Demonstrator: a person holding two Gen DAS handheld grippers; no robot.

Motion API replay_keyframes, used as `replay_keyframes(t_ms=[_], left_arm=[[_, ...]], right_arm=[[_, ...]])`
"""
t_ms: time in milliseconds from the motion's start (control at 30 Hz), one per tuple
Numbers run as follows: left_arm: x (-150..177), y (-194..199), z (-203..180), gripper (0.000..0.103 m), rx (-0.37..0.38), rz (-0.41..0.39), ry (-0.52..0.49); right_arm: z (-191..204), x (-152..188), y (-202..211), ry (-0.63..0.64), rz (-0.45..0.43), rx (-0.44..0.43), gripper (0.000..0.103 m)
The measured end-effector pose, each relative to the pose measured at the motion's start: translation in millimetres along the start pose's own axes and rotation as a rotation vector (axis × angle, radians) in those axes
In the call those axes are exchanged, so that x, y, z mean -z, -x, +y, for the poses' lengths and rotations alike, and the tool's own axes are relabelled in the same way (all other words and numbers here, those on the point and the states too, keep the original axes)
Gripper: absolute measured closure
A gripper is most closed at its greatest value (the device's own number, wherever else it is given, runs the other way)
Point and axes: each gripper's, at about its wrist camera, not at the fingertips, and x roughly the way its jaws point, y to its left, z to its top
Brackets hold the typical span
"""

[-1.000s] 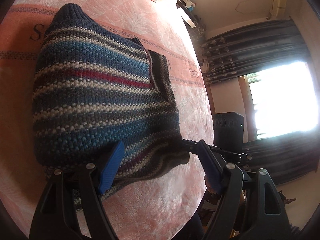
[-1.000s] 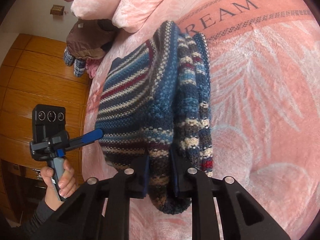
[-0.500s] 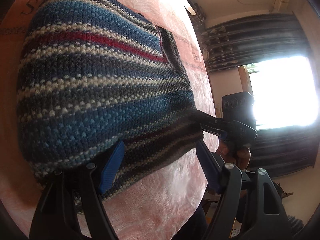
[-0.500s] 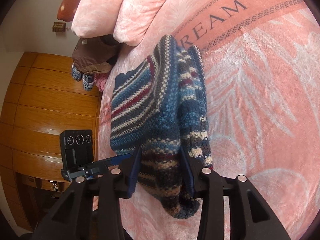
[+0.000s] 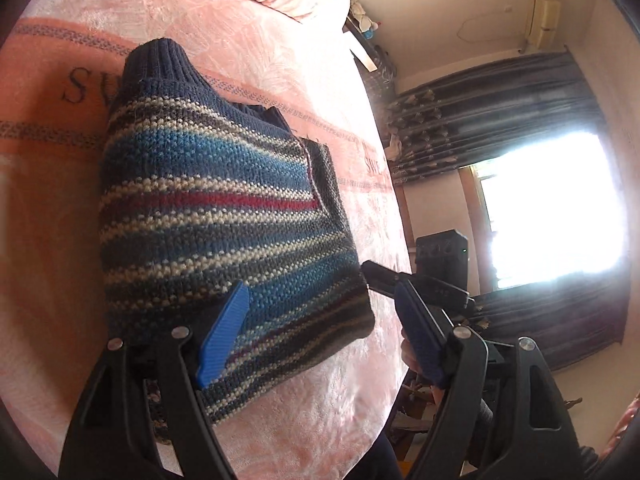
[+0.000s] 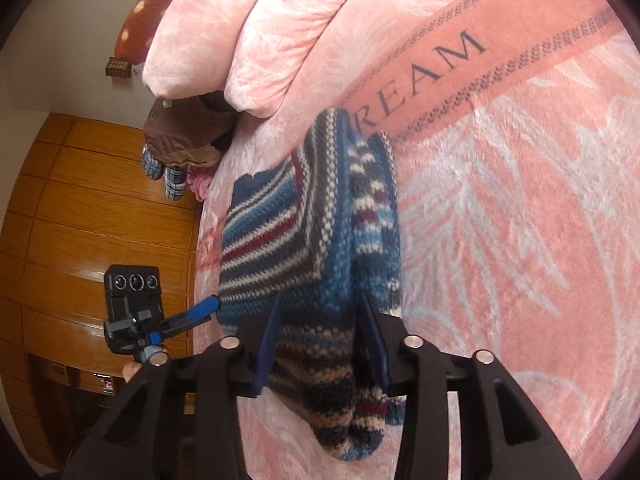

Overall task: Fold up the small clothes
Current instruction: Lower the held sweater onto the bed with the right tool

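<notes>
Now, left gripper [image 5: 320, 332] spread wide, holding nothing, one blue finger [image 5: 222, 338] over the striped sweater's [image 5: 216, 216] near hem at 6 o'clock. Folded on the pink bedspread [image 5: 48, 240], long axis toward the collar at 12. Right gripper [image 6: 320, 344] part-open astride a folded sleeve edge, contact unclear, seemingly nearer for smoothing.
</notes>
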Motion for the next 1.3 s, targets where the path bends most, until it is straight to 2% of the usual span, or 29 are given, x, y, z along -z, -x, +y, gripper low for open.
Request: replay_keyframes(t_ms=[33, 200, 233, 267, 300, 333, 367, 433, 500, 567, 600, 667, 733, 767, 800, 833, 867, 1000, 1067, 1133, 1233, 1267, 1300], left_arm=[[-0.1, -2.1, 0.3, 0.028, 0.002, 0.009, 0.007], [-1.9, -11.9, 0.2, 0.028, -0.033, 0.022, -0.001], [-2.8, -13.6, 1.1, 0.029, -0.04, 0.022, 0.001], [-3.6, -15.0, 2.9, 0.031, -0.053, 0.022, 0.006], [-4.8, -15.9, 5.9, 0.035, -0.061, 0.026, 0.017], [-5.4, -17.3, 6.5, 0.038, -0.055, 0.035, 0.03], [-6.3, -16.8, 4.4, 0.042, -0.048, 0.042, 0.041], [-9.7, -7.3, -9.8, 0.039, -0.033, 0.028, 0.016], [-18.2, 7.7, -26.3, 0.034, -0.014, -0.009, -0.039], [-31.7, 19.9, -34.3, 0.03, -0.015, -0.052, -0.062], [-40.3, 22.2, -34.6, 0.03, -0.022, -0.063, -0.056], [-54.0, 22.5, -30.4, 0.03, -0.031, -0.064, -0.039], [-64.1, 9.4, -20.1, 0.03, -0.063, -0.025, -0.029], [-67.1, 0.1, -13.1, 0.032, -0.091, -0.002, -0.015], [-70.1, -5.6, 0.4, 0.032, -0.126, 0.021, 0.006], [-70.8, -14.6, 11.2, 0.034, -0.158, 0.041, 0.014], [-70.4, -20.3, 20.5, 0.04, -0.176, 0.047, 0.009], [-77.0, -17.9, 20.7, 0.039, -0.181, 0.041, 0.021], [-74.7, 0.5, 7.5, 0.037, -0.193, 0.0, -0.004], [-65.3, 21.6, -8.3, 0.033, -0.142, -0.037, -0.052], [-41.6, 32.0, -16.2, 0.033, -0.051, -0.017, -0.07], [-35.9, 24.8, -12.4, 0.033, -0.061, 0.005, -0.065], [-29.4, 11.6, -7.6, 0.033, -0.105, 0.027, -0.057]], right_arm=[[3.1, -10.9, -3.1, -0.005, -0.009, 0.012, 0.046], [10.2, -46.9, -34.0, -0.011, 0.042, 0.068, 0.043], [10.3, -49.1, -41.4, -0.005, 0.057, 0.084, 0.053], [10.7, -49.9, -48.1, 0.01, 0.071, 0.102, 0.075], [7.0, -50.0, -51.5, 0.022, 0.07, 0.141, 0.087], [-2.5, -49.7, -52.6, -0.006, 0.053, 0.168, 0.088], [-13.9, -45.3, -50.8, -0.031, 0.046, 0.158, 0.089], [-11.9, -41.5, -48.5, -0.018, 0.034, 0.13, 0.088], [-3.8, -43.9, -41.5, 0.0, 0.031, 0.082, 0.082], [2.8, -56.4, -31.0, -0.001, -0.019, 0.079, 0.079], [4.7, -64.9, -29.2, -0.015, -0.037, 0.084, 0.077], [10.3, -79.7, -35.9, -0.018, -0.035, 0.094, 0.065], [15.5, -89.2, -51.4, 0.005, -0.002, 0.121, 0.067], [16.9, -92.9, -59.7, 0.025, 0.009, 0.151, 0.078], [15.9, -95.3, -68.8, 0.044, 0.024, 0.208, 0.084], [8.0, -96.8, -79.1, 0.046, 0.043, 0.273, 0.081], [-1.6, -96.4, -85.4, 0.032, 0.045, 0.288, 0.075], [4.7, -97.1, -79.3, 0.067, 0.033, 0.289, 0.072], [8.8, -90.4, -54.9, 0.072, -0.007, 0.283, 0.072], [20.5, -74.8, -30.1, 0.11, -0.049, 0.254, 0.072], [35.6, -43.7, -17.8, 0.165, -0.005, 0.168, 0.072], [37.0, -35.5, -22.4, 0.181, 0.019, 0.17, 0.073], [33.2, -30.3, -31.9, 0.18, 0.053, 0.196, 0.074]])
